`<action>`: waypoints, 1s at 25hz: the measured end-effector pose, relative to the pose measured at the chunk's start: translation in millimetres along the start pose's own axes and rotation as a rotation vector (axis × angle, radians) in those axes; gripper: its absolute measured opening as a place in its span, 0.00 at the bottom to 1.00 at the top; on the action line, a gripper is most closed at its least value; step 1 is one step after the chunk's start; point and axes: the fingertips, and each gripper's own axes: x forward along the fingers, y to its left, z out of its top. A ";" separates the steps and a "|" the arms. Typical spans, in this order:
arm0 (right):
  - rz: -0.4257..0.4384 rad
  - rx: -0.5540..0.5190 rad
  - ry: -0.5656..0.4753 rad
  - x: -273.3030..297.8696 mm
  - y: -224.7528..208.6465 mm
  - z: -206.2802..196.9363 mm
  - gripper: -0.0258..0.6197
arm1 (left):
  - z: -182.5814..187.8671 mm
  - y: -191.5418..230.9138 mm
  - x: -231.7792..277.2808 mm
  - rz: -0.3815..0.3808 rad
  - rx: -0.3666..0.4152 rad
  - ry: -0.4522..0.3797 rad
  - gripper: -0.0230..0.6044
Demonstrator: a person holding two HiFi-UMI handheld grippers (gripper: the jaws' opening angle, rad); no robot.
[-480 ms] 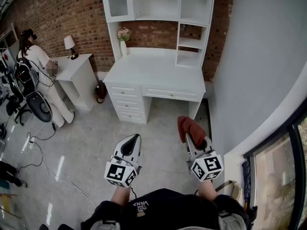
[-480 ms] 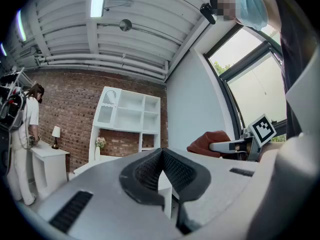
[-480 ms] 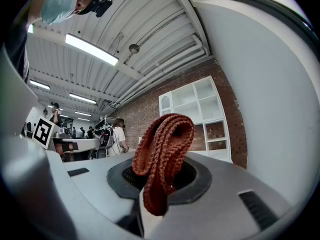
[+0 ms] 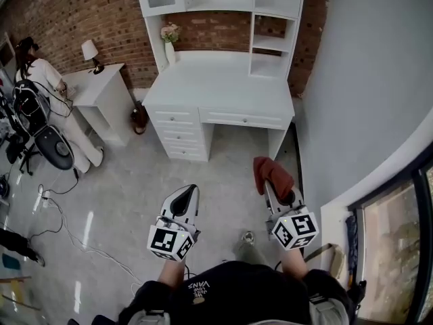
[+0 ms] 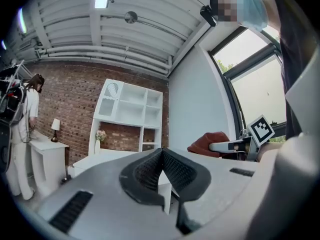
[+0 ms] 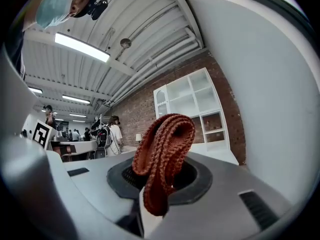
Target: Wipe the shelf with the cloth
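L gripper [image 4: 189, 191] has its two fingers pressed together at the tips, w/ nothing btw them. In the left gripper view the dark pads [image 5: 145, 171] meet in a point, and only a thin slit shows lower down.

R gripper [image 4: 268, 185] pinches a red-brown cloth [image 4: 270, 171]. In the right gripper view the cloth is knit and folded in a loop. The loop stands up from btw the fingers and flops a bit to the right. Its lower end hangs down past the pads. In the head view it covers the R fingertips and sticks out ahead of them.

Both grippers are held low, side by side but apart, tips pointing ahead. Each has a cube [image 4: 166, 242] w/ black & white squares at its back end, near the person's arms. A shoe [image 4: 249, 239] shows on the floor btw the two grippers, behind the tips.

The white shelf unit [image 4: 252, 19] is well ahead of both sets of fingers, so the cloth doesn't touch it. It sits on a white desk [image 4: 223, 87] w/ drawers, up against a brick wall [image 4: 95, 12]. A vase w/ flowers [image 4: 169, 36] stands at the desk's left end, far ahead of the L fingers.

Way off to the left of the L fingers there's a small white table [image 4: 101, 90] w/ a lamp [image 4: 88, 49], and a person in white [image 4: 40, 80] is beside it. A plain grey wall [image 4: 358, 80] runs along the right of the R fingers.
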 end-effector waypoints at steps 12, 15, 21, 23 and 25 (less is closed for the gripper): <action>0.068 0.013 0.002 111.9 -54.5 -1.3 0.18 | -7.5 54.8 96.8 0.051 0.012 0.006 0.05; 0.086 0.009 -0.006 147.2 -77.6 8.9 0.18 | 4.1 67.8 136.5 0.061 0.040 -0.005 0.05; 0.109 -0.004 -0.011 208.0 -123.4 19.1 0.18 | 6.8 92.2 205.4 0.089 0.048 -0.020 0.05; 0.120 -0.004 -0.009 227.2 -136.2 20.9 0.18 | 5.9 100.3 224.8 0.102 0.046 -0.022 0.05; 0.139 -0.007 -0.003 245.7 -146.3 23.9 0.18 | 5.9 108.2 241.4 0.119 0.042 -0.025 0.05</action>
